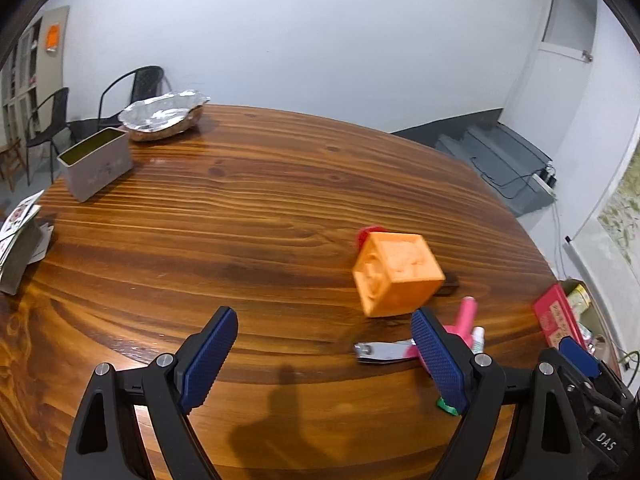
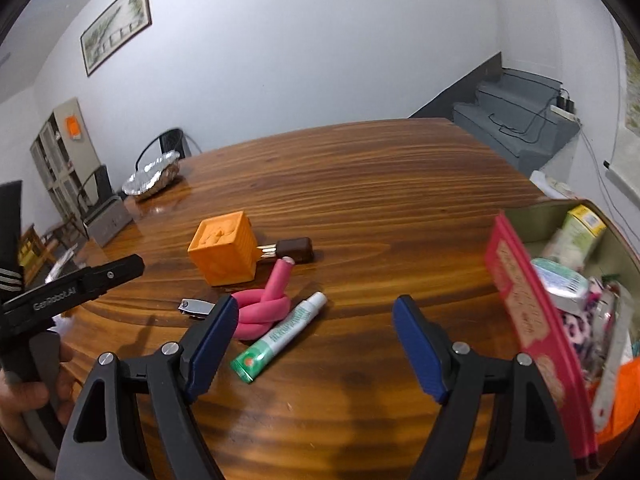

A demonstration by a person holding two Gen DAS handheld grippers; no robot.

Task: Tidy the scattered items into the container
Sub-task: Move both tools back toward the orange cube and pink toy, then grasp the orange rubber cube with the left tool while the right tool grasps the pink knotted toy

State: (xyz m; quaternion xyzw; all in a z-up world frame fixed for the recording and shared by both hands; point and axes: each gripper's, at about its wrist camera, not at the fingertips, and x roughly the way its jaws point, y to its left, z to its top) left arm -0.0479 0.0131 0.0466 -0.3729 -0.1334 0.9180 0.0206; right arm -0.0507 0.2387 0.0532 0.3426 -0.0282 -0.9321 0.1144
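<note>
— Where's the stuff that still needs tidying?

— Bunched on the desk [image 2: 380,184]: an orange cube [image 2: 224,252], a brown key fob [image 2: 294,249] just behind it, a pink foam roller [image 2: 264,304] twisted into a knot, a green and white tube [image 2: 280,336] lying against the roller, and nail clippers [image 2: 195,307] on the roller's other side.

— And the container?

— The open tin [image 2: 600,216] at the desk's right edge. A red box [image 2: 532,320] stands on edge along its near wall, with packets and a small carton behind it.

— What are the tongs doing?

— Left tongs [image 1: 324,356] are spread wide with nothing between them, over bare wood just short of the clippers [image 1: 382,352] and the cube [image 1: 396,272]. Right tongs [image 2: 316,344] are wide apart too, holding nothing; the tube's green end lies just ahead of the left finger [image 2: 212,344].

— Anything else on there?

— Far corner: a grey tin [image 1: 96,164] and a foil-covered dish [image 1: 164,114]. A hand [image 2: 24,396] shows on the left handle.
</note>
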